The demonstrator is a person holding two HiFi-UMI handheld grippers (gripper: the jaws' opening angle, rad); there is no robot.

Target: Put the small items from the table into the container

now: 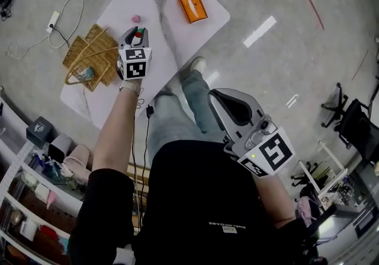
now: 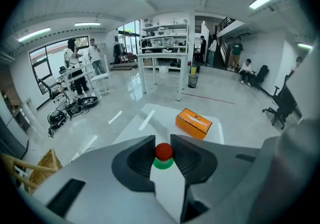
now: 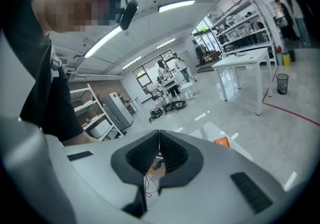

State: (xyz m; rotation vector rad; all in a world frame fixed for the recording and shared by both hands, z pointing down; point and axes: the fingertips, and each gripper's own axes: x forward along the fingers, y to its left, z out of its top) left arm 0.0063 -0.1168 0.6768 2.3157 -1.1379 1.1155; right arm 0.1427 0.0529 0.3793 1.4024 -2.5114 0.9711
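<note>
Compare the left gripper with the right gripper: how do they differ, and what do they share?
The left gripper grips a small white bottle with a red cap; the right gripper has its jaws together on nothing. The left gripper is above the table; the right gripper is off the table, beside the person's body. Both have grey bodies, dark pads and a marker cube.

Tiny pink item (image 1: 135, 18), kind indistinct
</note>
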